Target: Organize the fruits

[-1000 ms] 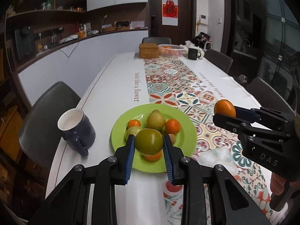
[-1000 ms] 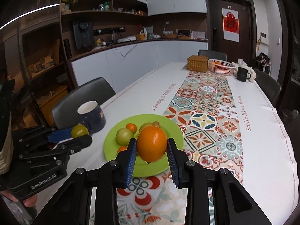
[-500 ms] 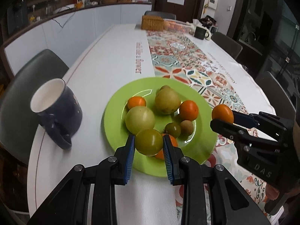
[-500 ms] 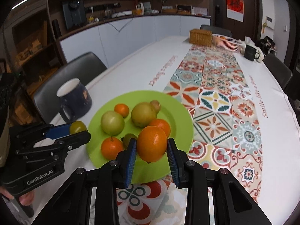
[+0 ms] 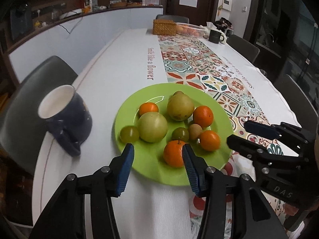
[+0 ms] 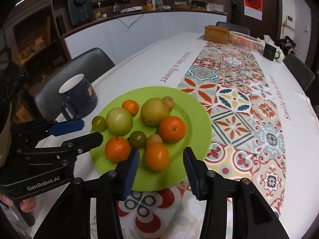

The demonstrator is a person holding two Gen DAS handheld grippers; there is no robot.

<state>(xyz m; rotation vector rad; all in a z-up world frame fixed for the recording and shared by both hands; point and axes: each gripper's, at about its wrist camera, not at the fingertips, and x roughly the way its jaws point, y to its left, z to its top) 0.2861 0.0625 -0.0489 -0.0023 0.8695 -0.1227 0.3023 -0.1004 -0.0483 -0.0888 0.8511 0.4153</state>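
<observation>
A green plate [image 5: 155,165] [image 6: 195,119] holds several fruits: oranges, green fruits, a pear and small brown ones. My left gripper [image 5: 157,165] is open and empty over the plate's near rim; a small green fruit [image 5: 129,133] [image 6: 99,123] lies at the plate's left edge. My right gripper [image 6: 161,169] is open and empty, with an orange [image 6: 157,156] [image 5: 209,140] resting on the plate just beyond its fingertips. Each gripper also shows in the other's view, the right [image 5: 257,135] and the left [image 6: 79,131].
A dark blue mug [image 5: 65,117] [image 6: 79,95] stands left of the plate near the table edge. A wicker box [image 5: 164,26], a white wire basket [image 5: 189,29] and a dark mug [image 5: 215,36] stand at the far end. Chairs surround the table.
Both grippers have opened. The left let go of the small green fruit, now at the plate's left edge. The right let go of the orange, now lying on the plate.
</observation>
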